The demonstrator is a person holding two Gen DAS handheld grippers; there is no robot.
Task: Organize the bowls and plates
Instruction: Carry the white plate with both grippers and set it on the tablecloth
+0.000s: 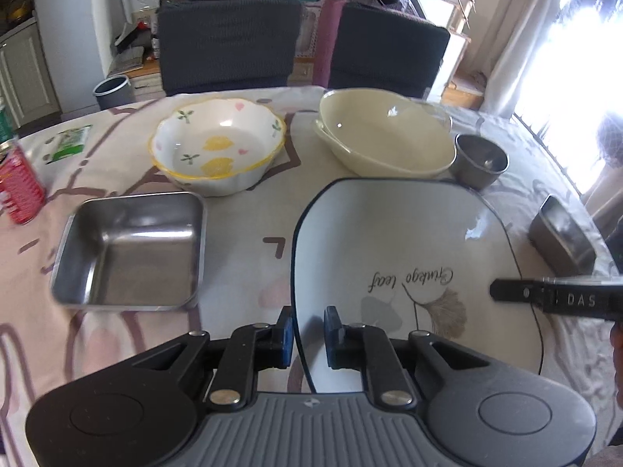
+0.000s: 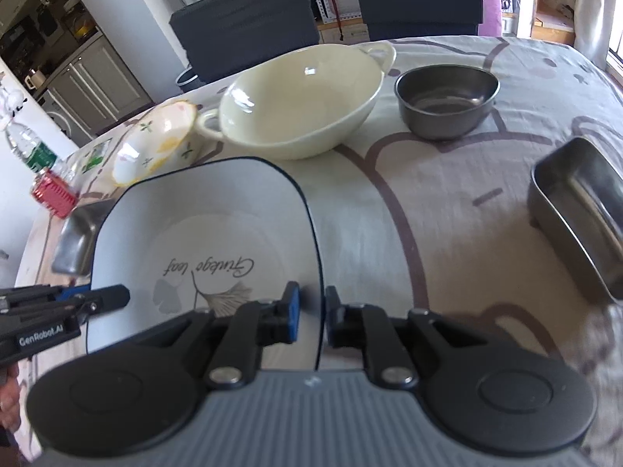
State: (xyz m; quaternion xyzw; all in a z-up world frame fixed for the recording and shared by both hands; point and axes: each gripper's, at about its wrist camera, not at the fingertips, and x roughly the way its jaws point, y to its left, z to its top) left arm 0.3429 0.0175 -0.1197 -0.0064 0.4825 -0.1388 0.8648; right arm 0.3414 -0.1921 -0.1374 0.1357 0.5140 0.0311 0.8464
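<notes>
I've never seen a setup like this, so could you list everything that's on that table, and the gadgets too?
Square plate: 1, white with dark rim, near centre, between both grippers' fingers.
Cream bowl: 1, two-handled, far centre.
Lemon-pattern bowl: 1, white and yellow, far left.
Round metal bowl: 1, grey, far right.
Square metal tray: 1, silver, left.
Metal box: 1, silver, right edge.
Red can: 1, left edge.
Tablecloth: 1, pale, patterned.
Left gripper: 1, black, blue pads.
Right gripper: 1, black, blue pads.

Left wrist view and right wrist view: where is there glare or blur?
Left wrist view: the window at right is blown out white; the tablecloth near the left gripper smears. Right wrist view: lower right tablecloth blurs; the cream bowl shows small highlights.
</notes>
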